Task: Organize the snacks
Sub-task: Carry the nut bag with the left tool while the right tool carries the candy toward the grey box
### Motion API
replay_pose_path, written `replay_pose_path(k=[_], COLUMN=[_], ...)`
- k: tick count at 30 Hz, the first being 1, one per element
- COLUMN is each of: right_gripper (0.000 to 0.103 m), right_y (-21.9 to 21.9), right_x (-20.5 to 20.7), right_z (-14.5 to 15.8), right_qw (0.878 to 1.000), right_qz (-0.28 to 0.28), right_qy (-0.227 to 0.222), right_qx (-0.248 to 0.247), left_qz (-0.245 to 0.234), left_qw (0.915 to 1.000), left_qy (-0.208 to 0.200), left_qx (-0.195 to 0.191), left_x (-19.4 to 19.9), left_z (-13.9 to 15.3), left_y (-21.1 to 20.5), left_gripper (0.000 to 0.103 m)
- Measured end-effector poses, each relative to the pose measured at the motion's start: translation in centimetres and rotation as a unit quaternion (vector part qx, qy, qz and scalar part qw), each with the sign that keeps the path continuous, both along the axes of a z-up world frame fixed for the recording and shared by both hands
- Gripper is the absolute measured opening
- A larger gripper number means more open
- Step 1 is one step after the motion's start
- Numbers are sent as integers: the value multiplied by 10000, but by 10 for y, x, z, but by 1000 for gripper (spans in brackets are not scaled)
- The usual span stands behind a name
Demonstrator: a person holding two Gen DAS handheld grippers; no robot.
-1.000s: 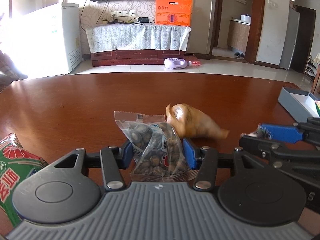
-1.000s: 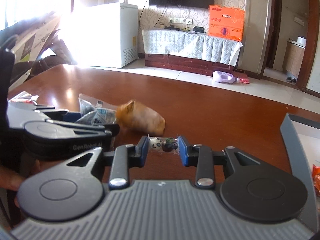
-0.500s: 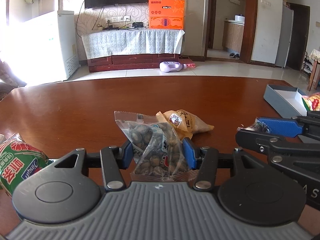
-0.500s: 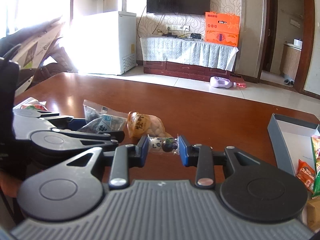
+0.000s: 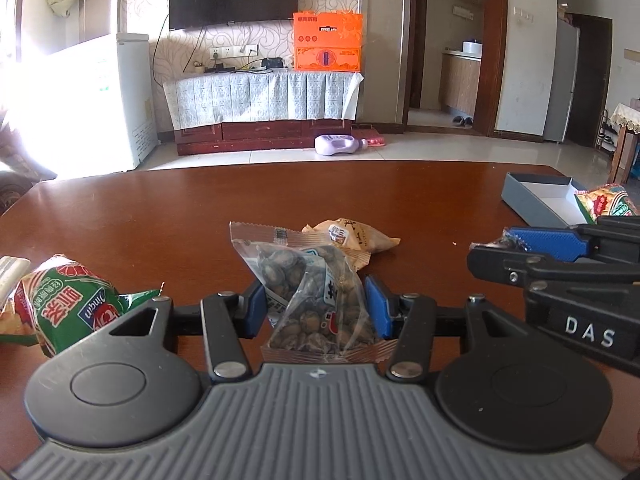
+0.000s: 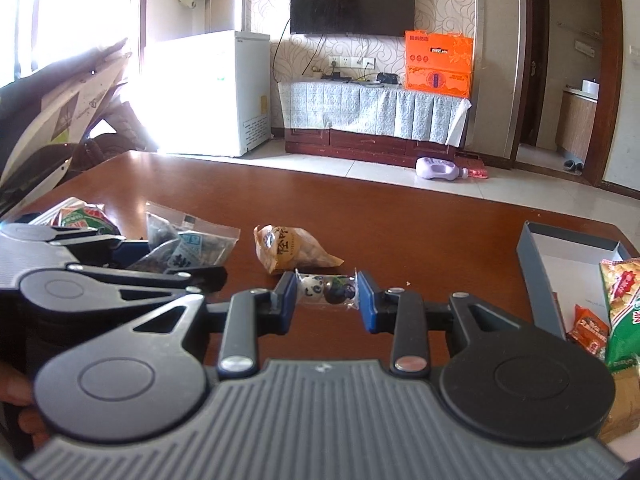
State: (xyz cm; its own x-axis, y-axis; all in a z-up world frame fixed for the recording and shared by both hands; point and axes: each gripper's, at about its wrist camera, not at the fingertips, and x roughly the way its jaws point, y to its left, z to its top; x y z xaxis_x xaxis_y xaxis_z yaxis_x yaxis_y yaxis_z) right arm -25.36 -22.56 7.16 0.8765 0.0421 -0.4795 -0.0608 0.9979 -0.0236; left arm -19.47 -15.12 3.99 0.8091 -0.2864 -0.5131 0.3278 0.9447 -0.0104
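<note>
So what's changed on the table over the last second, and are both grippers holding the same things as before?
The yellow snack packet, a blur a second ago, now lies still on the table. More of the grey box has come into view. The left gripper still clamps the clear seed bag, the right gripper the small panda candy.

Table [image 5: 160, 216]: dark red-brown, glossy wood. Clear packet [image 5: 316, 292] of dark grey-brown seeds, white and blue label. Tan-orange packet [image 5: 356, 236], black characters. Small clear wrapper [image 6: 326, 289]: one white sweet with black panda markings, one dark blue. Green packet [image 5: 68, 304] near left, red and white lettering. Box [image 5: 532, 196] far right: grey outside, white inside. Finger pads [image 5: 376, 306] blue on black gripper frames.
</note>
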Motion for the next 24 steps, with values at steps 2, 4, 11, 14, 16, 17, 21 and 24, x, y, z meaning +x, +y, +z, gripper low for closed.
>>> replay_pose_path(k=[2, 4, 11, 14, 16, 17, 21, 24], right_gripper=[35, 35, 35, 35, 35, 35, 35, 35], right_y=[-1, -3, -18, -29, -35, -38, -46, -51], right_x=[-5, -9, -21, -27, -30, -32, -37, -40], right_z=[1, 2, 7, 10, 12, 12, 14, 15], right_qw=[10000, 10000, 9997, 9994, 9992, 9991, 9988, 9986], right_qz=[-2, -9, -131, -220, -263, -278, -344, -387], right_qy=[-29, -58, -191, -253, -285, -292, -335, -358], right_qx=[3, -14, -114, -110, -101, -96, -74, -65], left_qz=[-24, -58, -229, -313, -353, -368, -453, -519], left_qw=[10000, 10000, 9997, 9994, 9993, 9992, 9989, 9986], left_qy=[1, -29, -117, -126, -130, -126, -116, -109], left_qx=[16, 42, 44, 48, 55, 55, 76, 95], left_x=[-1, -5, -11, -13, -13, -13, -14, -16], left_z=[1, 3, 11, 11, 12, 12, 11, 11], left_y=[-2, -7, -28, -39, -47, -51, -68, -80], left_gripper=[56, 56, 56, 56, 56, 56, 56, 56])
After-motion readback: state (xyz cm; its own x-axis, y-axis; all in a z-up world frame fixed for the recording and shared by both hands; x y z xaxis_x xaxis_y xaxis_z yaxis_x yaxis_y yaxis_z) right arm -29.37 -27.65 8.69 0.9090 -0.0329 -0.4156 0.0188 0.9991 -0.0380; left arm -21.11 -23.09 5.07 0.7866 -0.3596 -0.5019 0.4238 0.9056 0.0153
